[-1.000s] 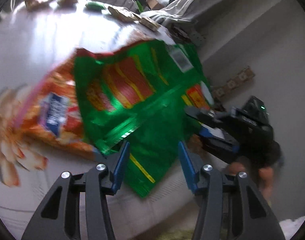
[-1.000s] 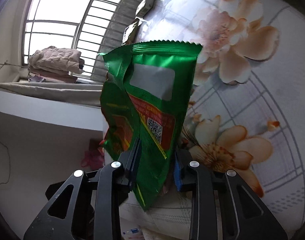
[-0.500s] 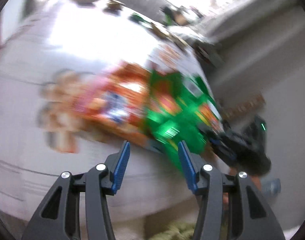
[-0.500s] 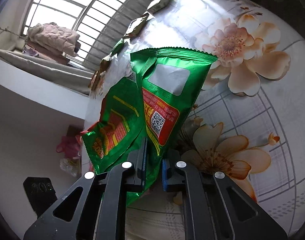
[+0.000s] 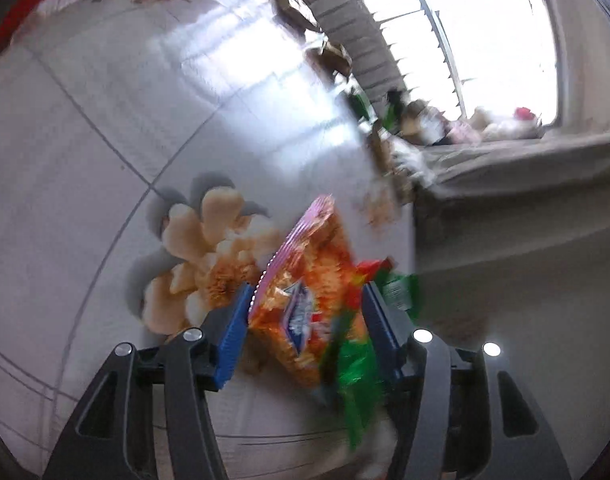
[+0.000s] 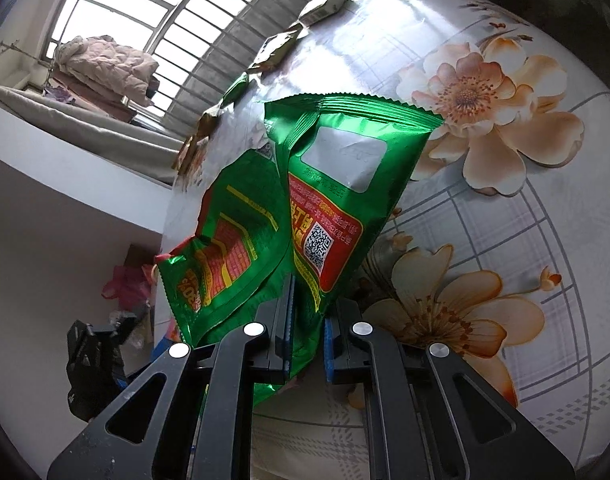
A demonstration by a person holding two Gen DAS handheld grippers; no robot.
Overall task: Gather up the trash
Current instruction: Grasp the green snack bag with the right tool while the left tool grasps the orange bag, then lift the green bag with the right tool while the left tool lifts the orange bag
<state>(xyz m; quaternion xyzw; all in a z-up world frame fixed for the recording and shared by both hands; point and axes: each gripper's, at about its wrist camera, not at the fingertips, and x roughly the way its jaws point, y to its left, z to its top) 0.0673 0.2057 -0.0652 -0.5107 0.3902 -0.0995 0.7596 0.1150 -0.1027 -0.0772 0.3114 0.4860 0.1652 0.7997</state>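
Right gripper (image 6: 307,334) is clamped on the lower edge of a green foil snack bag (image 6: 345,184): shiny, crinkled, serrated top seal, held up off the table. A second green foil wrapper (image 6: 233,248) hangs folded beside it on the left, touching it; can't tell if the jaws catch that one too.

Labels: white blank patch near the top of the green bag, red panel under it with a QR code and small print, not legible. Second wrapper has a red/yellow grid panel and yellow lines, text unreadable.

Left gripper (image 5: 305,320) has its jaws spread wide, either side of an orange snack bag (image 5: 305,292) with a pink sealed edge and a blue/white logo, blurred, unreadable. Bag lies at the table edge. Green wrapper smear (image 5: 357,368) shows by the right finger, heavy motion blur.

Surface: glossy white tablecloth (image 6: 505,220) with peach flower print and grey grid lines. More wrappers (image 6: 321,4) lie along the far edge. Room: barred window (image 6: 117,12), pile of bedding (image 6: 105,64) on the sill, white wall below.
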